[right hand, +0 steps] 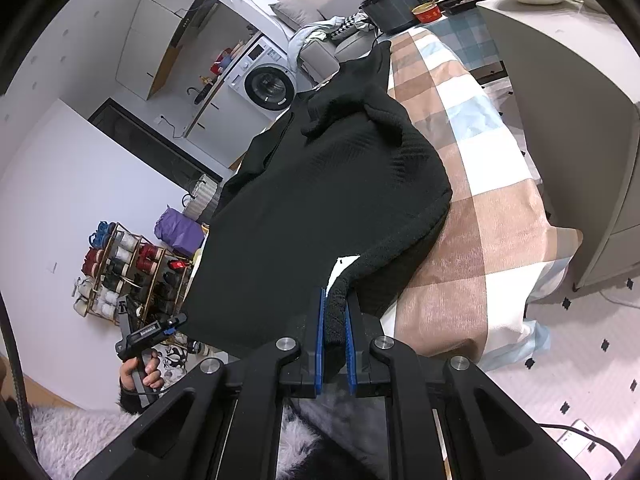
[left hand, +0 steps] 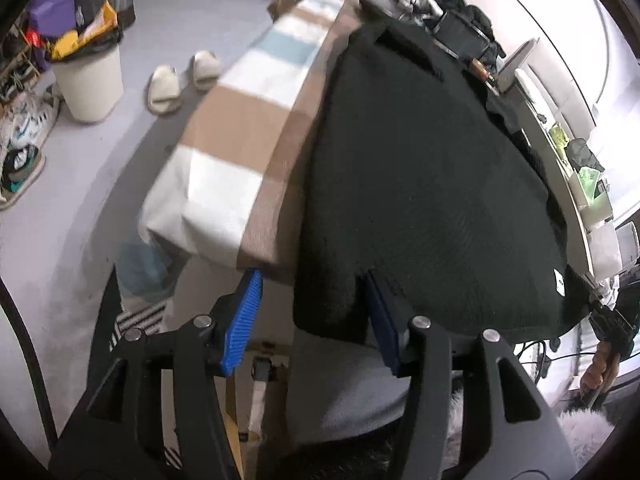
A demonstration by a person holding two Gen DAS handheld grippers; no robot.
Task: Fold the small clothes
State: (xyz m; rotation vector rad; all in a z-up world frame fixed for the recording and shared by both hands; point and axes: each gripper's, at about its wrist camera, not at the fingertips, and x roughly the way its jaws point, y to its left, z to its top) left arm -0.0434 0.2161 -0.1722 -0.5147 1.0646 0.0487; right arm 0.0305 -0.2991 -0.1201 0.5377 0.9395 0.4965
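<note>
A black knit garment [left hand: 420, 184] lies spread over a table covered with a checked cloth [left hand: 240, 120]. Its near hem hangs off the table edge. My left gripper [left hand: 312, 284] is open: a corner of the hem sits between the blue pads and rests against the right pad [left hand: 382, 328], while the left pad stands apart from it. In the right wrist view the black garment [right hand: 320, 200] stretches away from me, and my right gripper [right hand: 335, 296] is shut on a bunched bit of its hem. The left gripper [right hand: 152, 332] shows there too, held in a hand.
A white bin [left hand: 90, 80] and a pair of slippers [left hand: 182, 80] stand on the floor to the left. A shoe rack [right hand: 124, 272] and a washing machine [right hand: 266, 80] are beyond the table. A dark pot [right hand: 394, 8] and a red bowl [right hand: 428, 12] sit at the table's far end.
</note>
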